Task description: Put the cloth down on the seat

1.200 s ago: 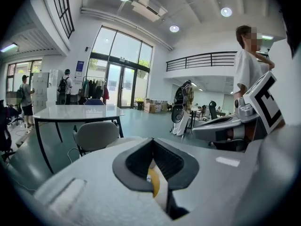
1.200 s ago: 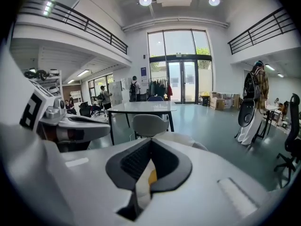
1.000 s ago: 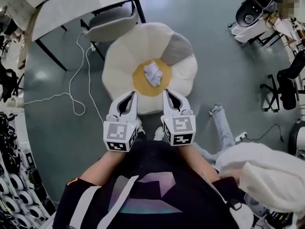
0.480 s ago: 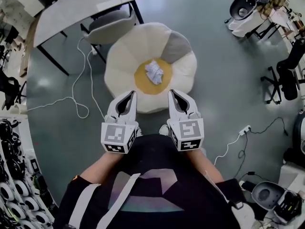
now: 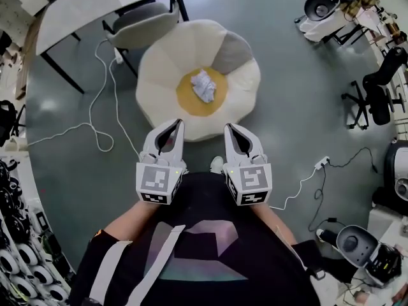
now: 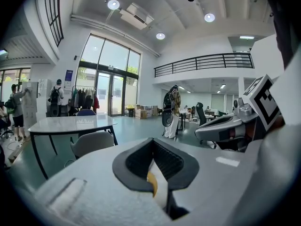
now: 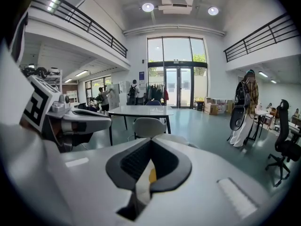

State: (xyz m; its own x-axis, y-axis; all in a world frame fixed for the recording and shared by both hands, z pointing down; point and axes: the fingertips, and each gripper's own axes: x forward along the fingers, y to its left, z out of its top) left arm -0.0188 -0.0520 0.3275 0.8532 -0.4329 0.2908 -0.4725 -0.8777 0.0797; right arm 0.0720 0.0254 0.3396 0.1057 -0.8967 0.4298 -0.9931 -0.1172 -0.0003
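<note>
Left gripper [image 5: 176,123], lower centre-left: clenched, nothing between the jaws. Cloth [image 5: 204,85] lies crumpled on the yellow middle of the flower-shaped seat [image 5: 167,65], upper centre of frame, well apart from both grippers. Right gripper [image 5: 228,127], lower centre-right: clenched too, empty, level with the left one.

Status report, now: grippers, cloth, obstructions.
Left gripper and right gripper: jaws shut, empty, short of the seat. Cloth crumpled on seat's yellow centre. Nothing in the way.
</note>
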